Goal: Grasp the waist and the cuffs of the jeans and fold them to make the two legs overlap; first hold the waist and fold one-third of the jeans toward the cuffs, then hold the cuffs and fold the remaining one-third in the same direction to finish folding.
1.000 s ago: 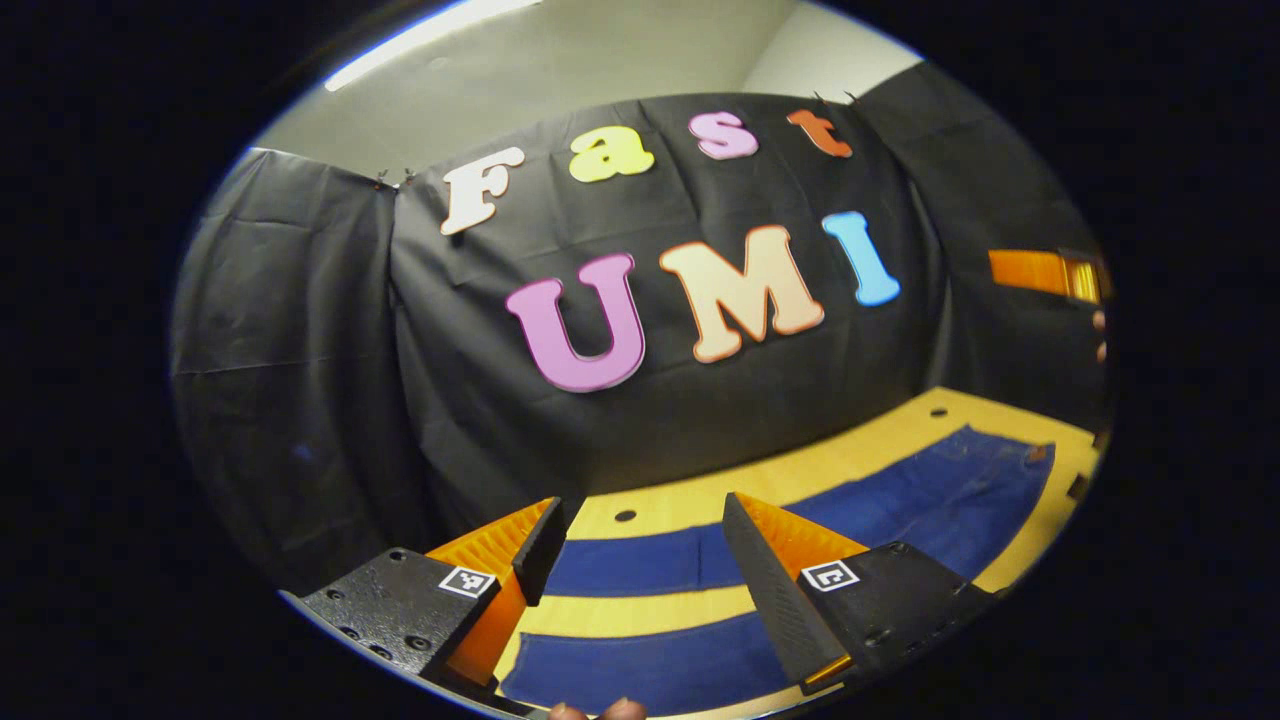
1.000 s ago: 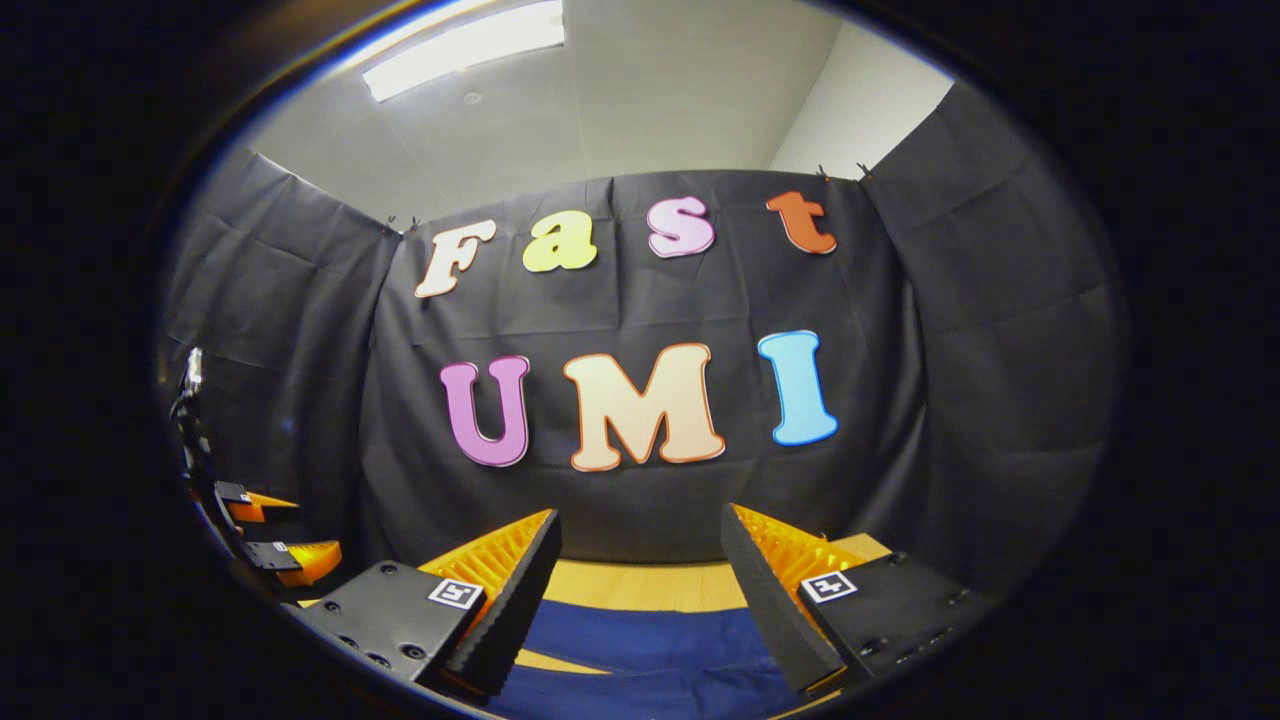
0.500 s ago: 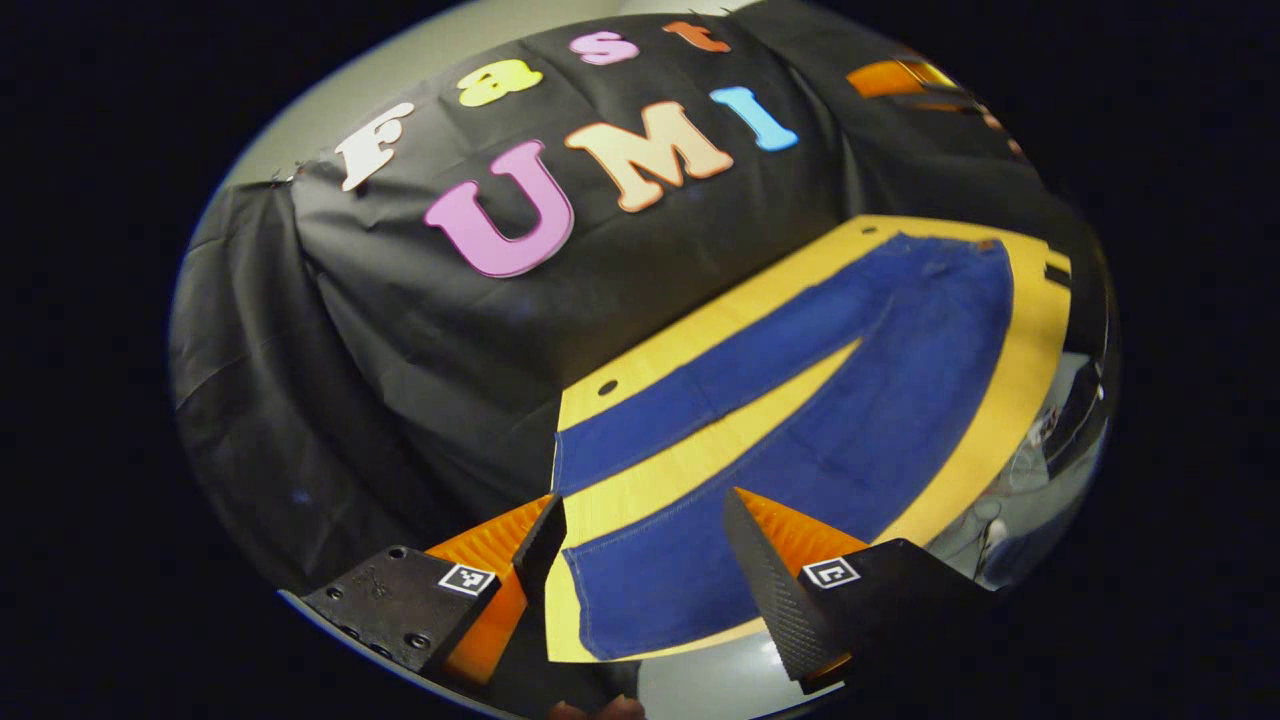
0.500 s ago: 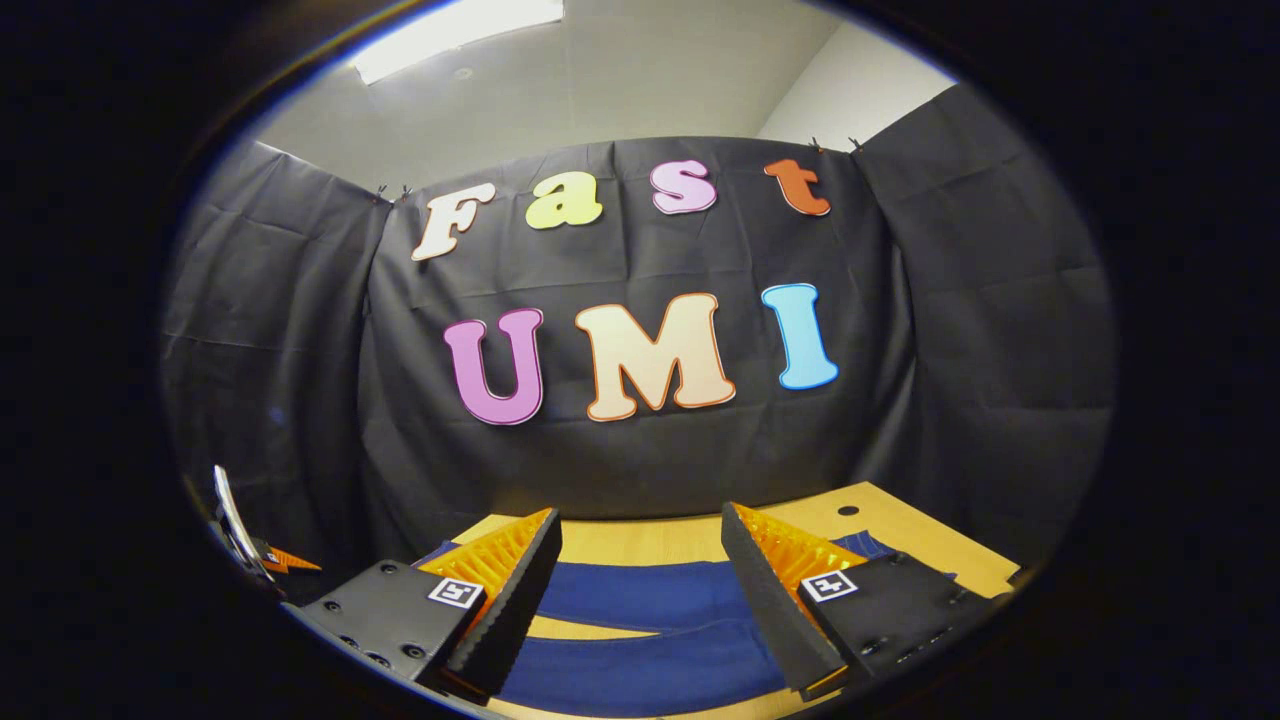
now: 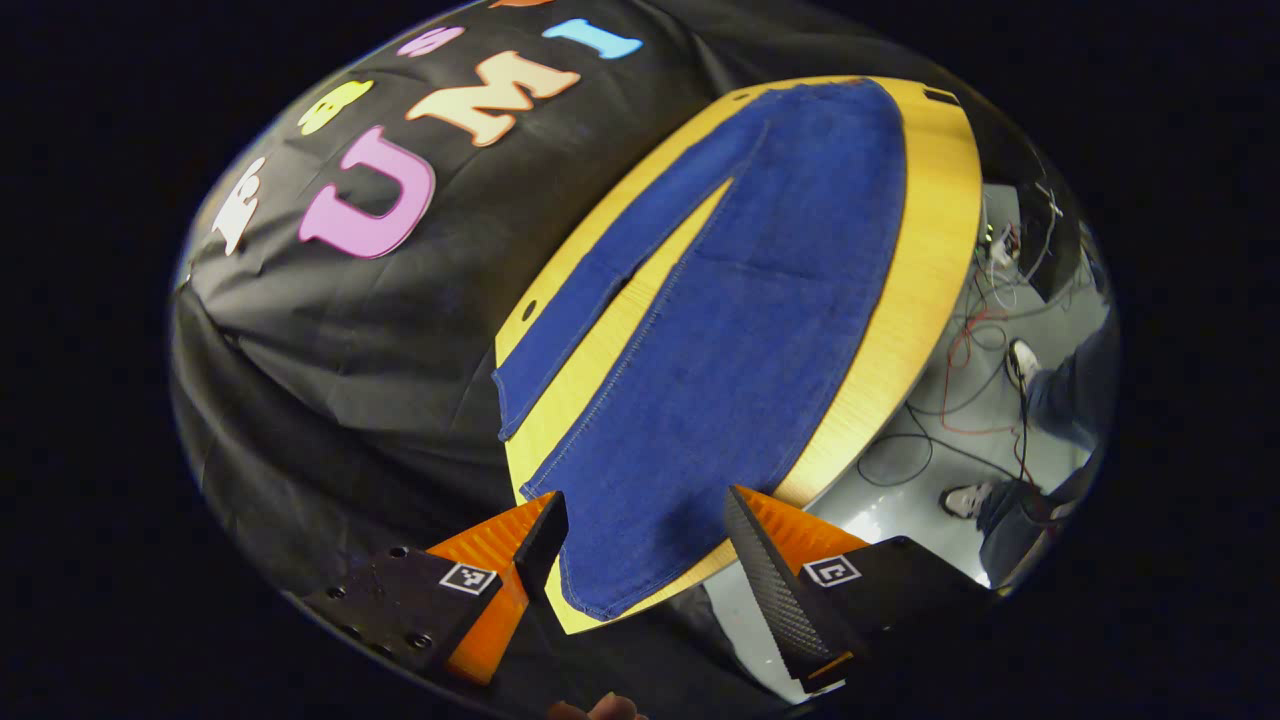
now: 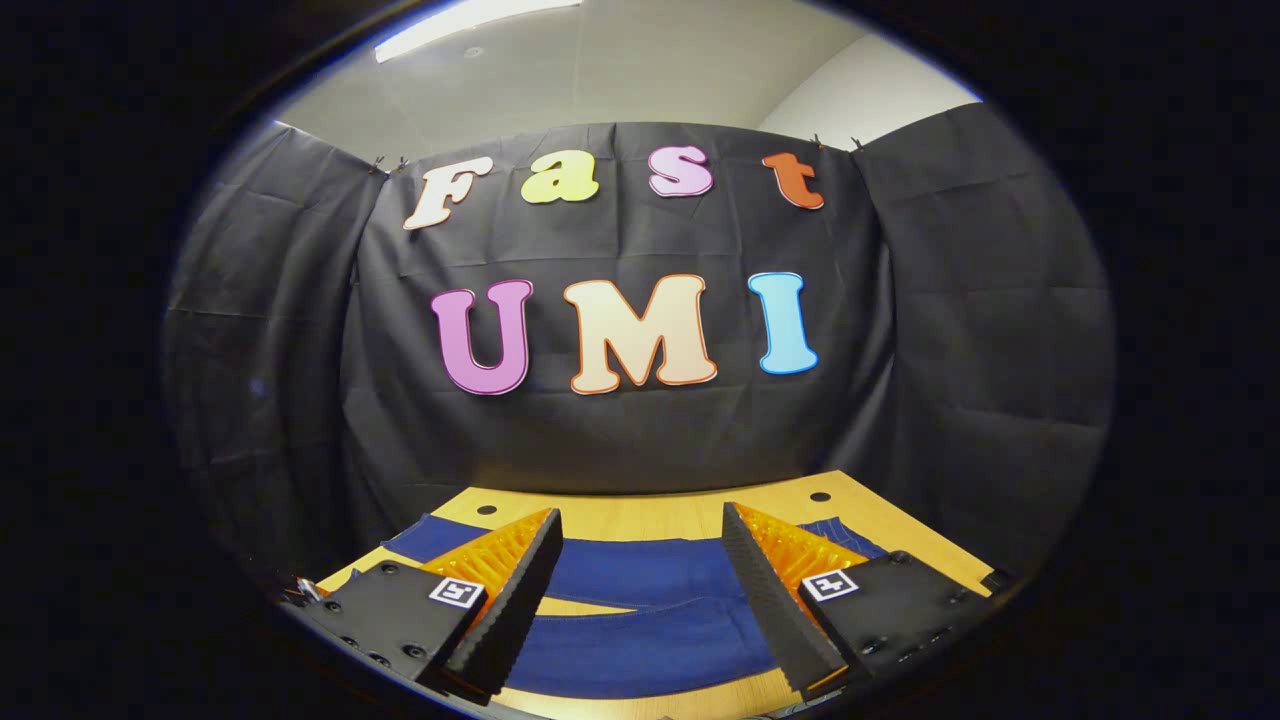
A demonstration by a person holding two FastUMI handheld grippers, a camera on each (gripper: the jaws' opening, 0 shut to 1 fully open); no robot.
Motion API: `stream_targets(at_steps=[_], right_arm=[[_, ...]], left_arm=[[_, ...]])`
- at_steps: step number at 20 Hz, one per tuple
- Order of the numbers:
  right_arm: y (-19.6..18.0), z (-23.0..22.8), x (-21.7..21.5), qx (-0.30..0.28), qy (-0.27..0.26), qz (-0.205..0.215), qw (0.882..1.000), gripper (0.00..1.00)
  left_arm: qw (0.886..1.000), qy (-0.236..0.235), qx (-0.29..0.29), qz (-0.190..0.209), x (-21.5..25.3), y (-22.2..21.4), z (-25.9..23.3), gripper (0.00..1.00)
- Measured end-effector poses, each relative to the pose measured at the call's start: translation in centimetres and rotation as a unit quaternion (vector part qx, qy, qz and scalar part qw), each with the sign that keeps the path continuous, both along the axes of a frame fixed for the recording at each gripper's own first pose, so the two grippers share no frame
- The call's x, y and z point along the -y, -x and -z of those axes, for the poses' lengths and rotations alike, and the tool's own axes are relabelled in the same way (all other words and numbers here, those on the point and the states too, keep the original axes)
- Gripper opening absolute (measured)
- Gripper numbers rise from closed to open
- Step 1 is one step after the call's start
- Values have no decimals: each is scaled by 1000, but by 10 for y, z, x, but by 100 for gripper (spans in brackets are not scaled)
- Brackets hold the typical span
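Left gripper view: one jeans [image 5: 740, 330], two legs, one table [image 5: 930, 260].

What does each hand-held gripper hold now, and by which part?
Nothing. Both the left hand-held gripper and the right hand-held gripper are open above the flat jeans.

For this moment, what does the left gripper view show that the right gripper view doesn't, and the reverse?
Left gripper view alone: the jeans' full length with both legs spread apart, the table's near edge, the floor with cables, and a person's shoes.

Right gripper view alone: the ceiling light and the white wall above the cloth.

Both: flat, unfolded jeans on the wooden table, the black cloth wall, and each camera's own jaws standing open with nothing between them.
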State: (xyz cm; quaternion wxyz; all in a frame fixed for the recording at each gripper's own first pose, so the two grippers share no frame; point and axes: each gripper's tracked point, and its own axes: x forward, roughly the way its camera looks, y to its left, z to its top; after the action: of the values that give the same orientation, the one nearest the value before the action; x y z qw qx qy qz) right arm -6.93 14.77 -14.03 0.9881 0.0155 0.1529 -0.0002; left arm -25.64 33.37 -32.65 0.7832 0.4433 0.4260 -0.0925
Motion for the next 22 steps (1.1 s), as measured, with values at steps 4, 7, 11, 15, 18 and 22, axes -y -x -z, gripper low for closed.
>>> stream_targets(at_steps=[4,7,11,15,18,22], right_arm=[[5,6,11,-7,1,15,1000,99],[7,12,18,-11,6,23,1000,99],[6,14,24,-11,6,29,1000,99],[4,14,36,-8,12,35,999,99],[5,15,52,-16,15,45,999,99],[-1,22,85,-24,32,51,998,99]], left_arm=[[999,-22,-26,32,4,9,12,100],[998,-30,-39,35,2,10,17,95],[997,-37,-49,44,3,4,24,89],[996,-42,-56,60,3,-12,32,88],[994,-32,-83,67,7,-12,46,66],[990,-47,-114,74,11,-9,52,28]])
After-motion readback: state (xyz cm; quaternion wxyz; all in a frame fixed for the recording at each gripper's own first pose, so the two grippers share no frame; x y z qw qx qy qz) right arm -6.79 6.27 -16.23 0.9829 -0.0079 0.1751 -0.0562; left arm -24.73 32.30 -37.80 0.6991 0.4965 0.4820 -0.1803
